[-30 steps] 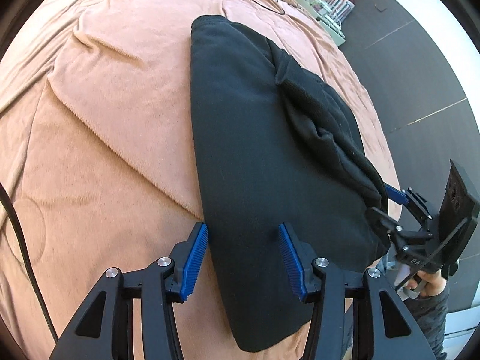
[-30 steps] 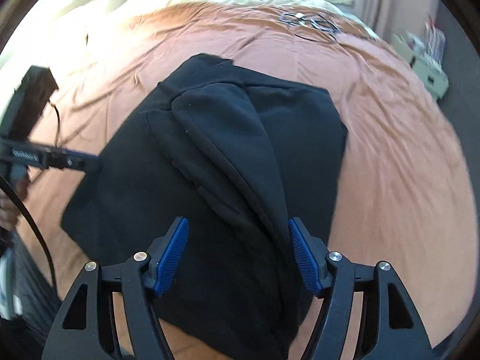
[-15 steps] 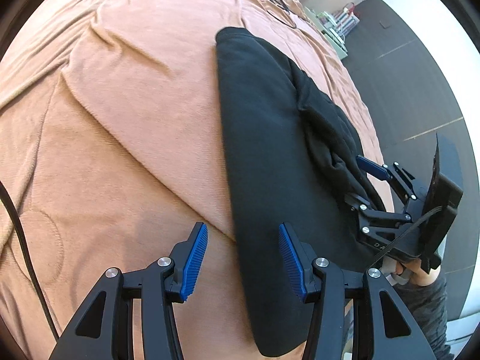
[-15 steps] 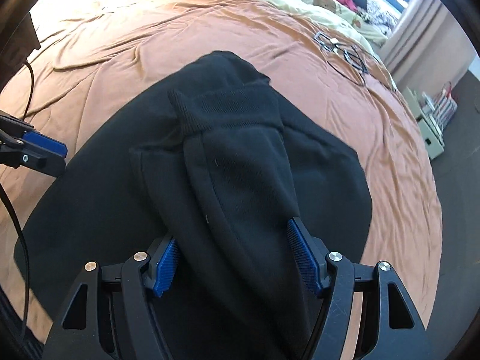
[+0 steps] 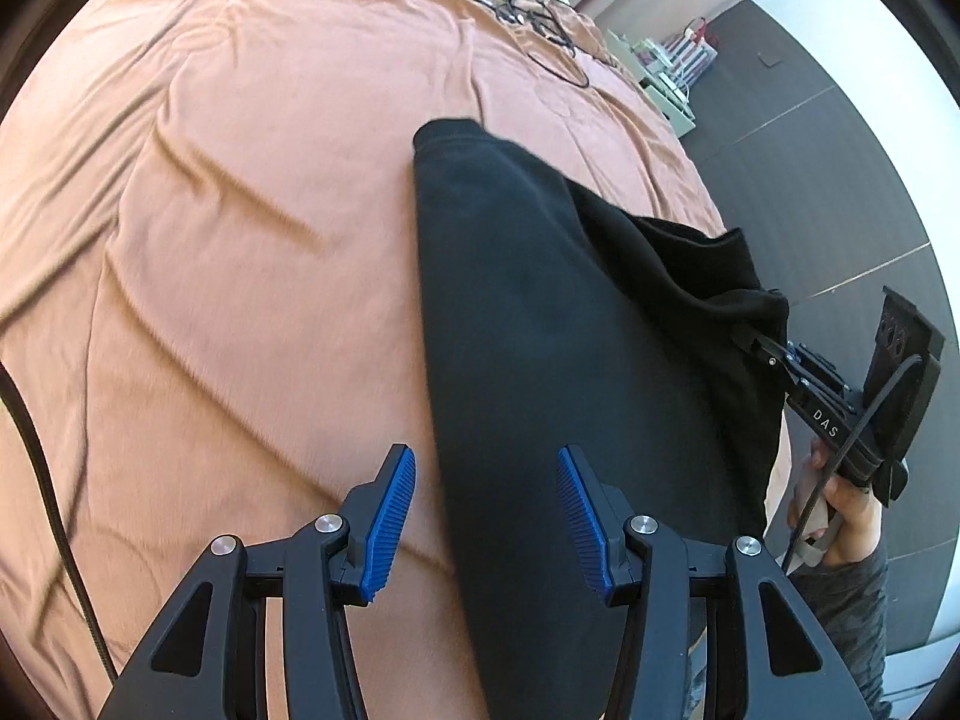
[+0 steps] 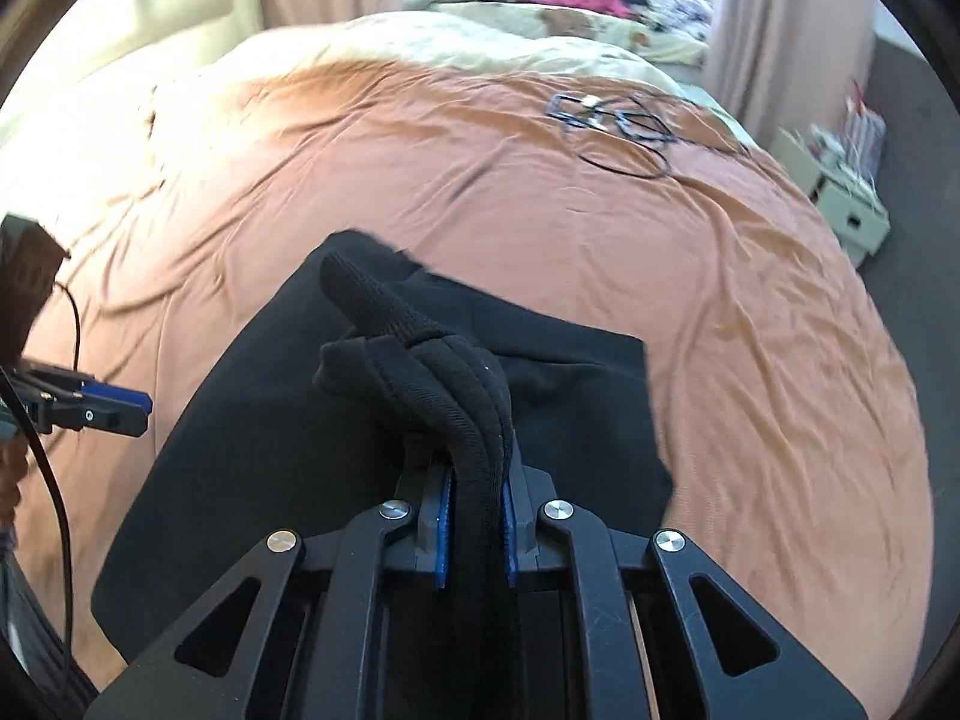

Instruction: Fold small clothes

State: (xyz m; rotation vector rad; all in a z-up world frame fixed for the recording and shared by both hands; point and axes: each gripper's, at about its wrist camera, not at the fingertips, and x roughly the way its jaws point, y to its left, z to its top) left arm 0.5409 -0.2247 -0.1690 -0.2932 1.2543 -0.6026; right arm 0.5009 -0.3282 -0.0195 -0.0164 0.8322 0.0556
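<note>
A black sweatshirt (image 5: 528, 324) lies on the orange-brown bed cover (image 5: 240, 240); it also shows in the right wrist view (image 6: 288, 432). My right gripper (image 6: 477, 516) is shut on a bunched fold of its ribbed sleeve (image 6: 420, 336) and holds that fold lifted above the body of the garment. It shows from the side in the left wrist view (image 5: 780, 354). My left gripper (image 5: 486, 516) is open, its blue pads astride the garment's near left edge, holding nothing. It shows in the right wrist view (image 6: 102, 411) at the left edge.
A tangle of black cables (image 6: 624, 126) lies at the far side of the bed. Pale bedding and pillows (image 6: 540, 18) lie beyond. A white storage box (image 6: 840, 204) stands on the dark floor to the right. A black cord (image 5: 42, 480) trails at my left.
My right gripper has closed on the sleeve fold and raised it. The garment has bunched and shifted. My left gripper stays open and has moved back toward the garment's left edge.
</note>
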